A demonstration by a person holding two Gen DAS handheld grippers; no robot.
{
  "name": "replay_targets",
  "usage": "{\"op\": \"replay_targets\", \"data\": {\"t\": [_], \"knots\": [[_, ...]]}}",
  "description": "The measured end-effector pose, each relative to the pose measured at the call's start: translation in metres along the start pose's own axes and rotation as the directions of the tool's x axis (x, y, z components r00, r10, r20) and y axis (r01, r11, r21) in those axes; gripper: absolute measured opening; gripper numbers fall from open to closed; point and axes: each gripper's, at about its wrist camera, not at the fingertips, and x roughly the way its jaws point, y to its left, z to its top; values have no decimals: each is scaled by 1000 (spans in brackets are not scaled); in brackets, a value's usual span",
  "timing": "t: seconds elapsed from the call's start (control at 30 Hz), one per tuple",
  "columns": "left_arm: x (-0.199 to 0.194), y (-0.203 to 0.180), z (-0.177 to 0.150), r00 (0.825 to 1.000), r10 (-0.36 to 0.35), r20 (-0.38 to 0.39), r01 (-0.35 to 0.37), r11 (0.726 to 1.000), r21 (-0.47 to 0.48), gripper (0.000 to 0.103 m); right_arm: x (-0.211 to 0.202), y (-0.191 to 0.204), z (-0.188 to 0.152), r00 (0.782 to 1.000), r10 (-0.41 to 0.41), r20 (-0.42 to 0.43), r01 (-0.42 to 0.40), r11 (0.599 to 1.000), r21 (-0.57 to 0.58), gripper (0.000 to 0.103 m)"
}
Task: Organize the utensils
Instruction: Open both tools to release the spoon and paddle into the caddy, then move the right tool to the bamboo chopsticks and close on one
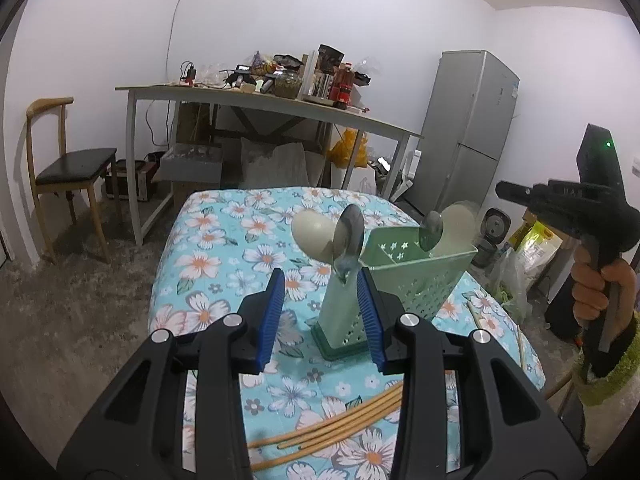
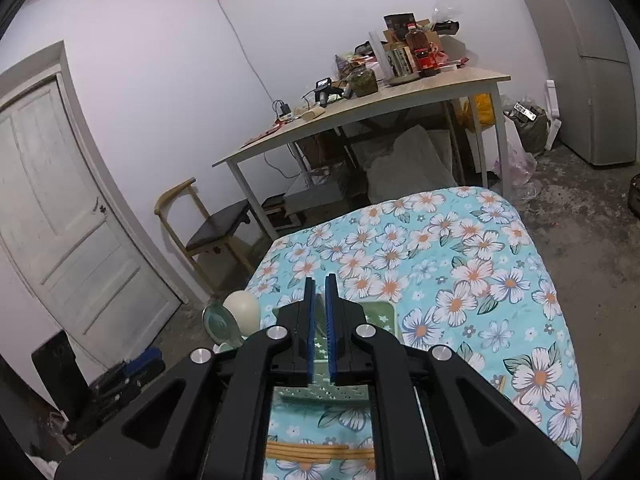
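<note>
Closest to the left wrist camera is the left gripper, with its two blue fingers spread wide and nothing held between them. It hangs over the table, which has a blue cloth with flowers. In the far part of the room stand one long desk full of small things, one grey fridge to the right and one wooden chair to the left.

On the table, beyond the fingers, stands one green utensil holder with many small holes in its walls. Four spoons stand in it, bowls up: one cream spoon and one metal spoon on its left side, one small metal spoon and one pale spoon on its right side. Near the camera lie about five bamboo chopsticks in a loose bundle on the cloth.

In the right wrist view, the right gripper is above the holder, and its fingers are almost together with only a narrow gap. I cannot tell if something thin is between them.
</note>
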Motion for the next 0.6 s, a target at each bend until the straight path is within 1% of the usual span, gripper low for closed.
{"op": "replay_targets", "data": {"t": [0.03,0.1,0.23,0.37,0.47,0.53,0.6], "knots": [[0,1,-2,1000,1,-2,-1,1000,-2,36,-1,0,0,1000,-1,4,1,1000,3,11],[0,1,-4,1000,1,-6,-1,1000,-4,36,-5,-1,0,1000,-14,18,14,1000,1,19],[0,1,-6,1000,-1,-11,1,1000,-10,36,-22,-8,-3,998,-37,45,36,999,15,21],[0,0,-8,1000,0,-13,0,1000,-6,36,-40,-26,-14,996,-71,54,68,996,59,27],[-1,-1,-9,1000,-6,-19,6,1000,-7,37,-44,-44,-29,995,-94,21,91,989,114,29],[0,-3,-11,1000,-8,-23,8,1000,-2,40,-42,-58,-44,994,-108,-19,110,980,164,29],[1,-5,-13,1000,-10,-28,10,1000,3,41,-35,-73,-61,990,-118,-76,132,967,220,29]]}}
